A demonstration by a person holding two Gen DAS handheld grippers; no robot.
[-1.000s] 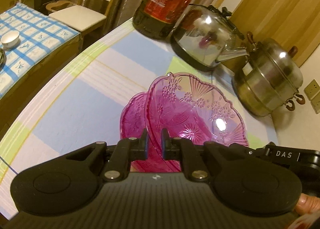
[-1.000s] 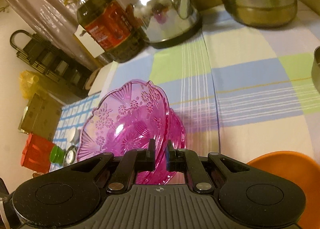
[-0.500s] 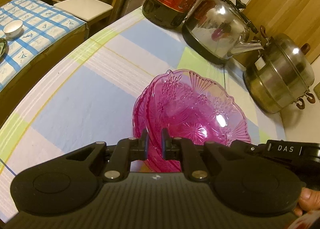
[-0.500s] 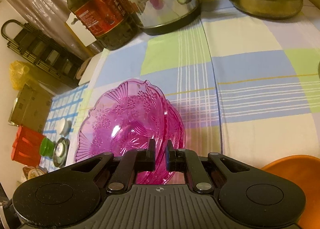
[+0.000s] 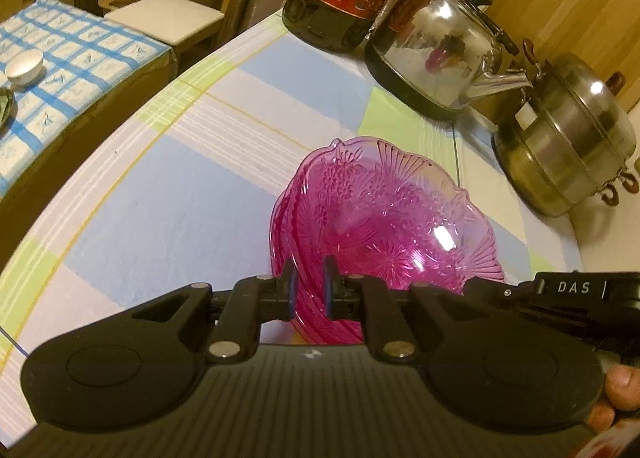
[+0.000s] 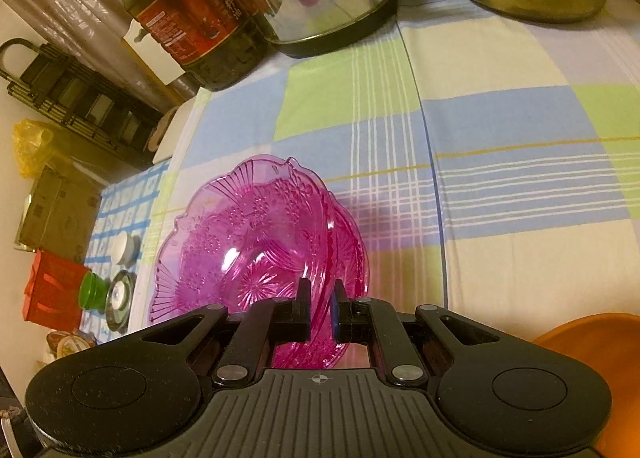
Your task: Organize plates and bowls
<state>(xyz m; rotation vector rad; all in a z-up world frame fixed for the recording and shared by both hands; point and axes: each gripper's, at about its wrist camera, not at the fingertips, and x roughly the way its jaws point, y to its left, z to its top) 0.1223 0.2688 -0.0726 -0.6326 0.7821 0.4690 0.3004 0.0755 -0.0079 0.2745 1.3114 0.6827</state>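
Seemingly from the left wrist view, the left tool [image 5: 307,286] is pinching the near rim of a pink glass bowl [image 5: 400,225], its fingers nearly together. The bowl is tilting, its hollow facing right, over a second pink bowl [image 5: 282,230] peeking out along its left edge. Both are sitting mid-bench on a checked cloth [image 5: 160,193], with a kettle [image 5: 440,53] and a steel pot [image 5: 568,149] along the far edge.

From the right wrist view, the right tool [image 6: 322,308] is gripping the opposite rim of the same bowl [image 6: 248,250], fingers pressed close. The lower bowl [image 6: 352,250] is lying directly underneath, slightly right. An orange dish [image 6: 592,346] is showing at the near right corner.
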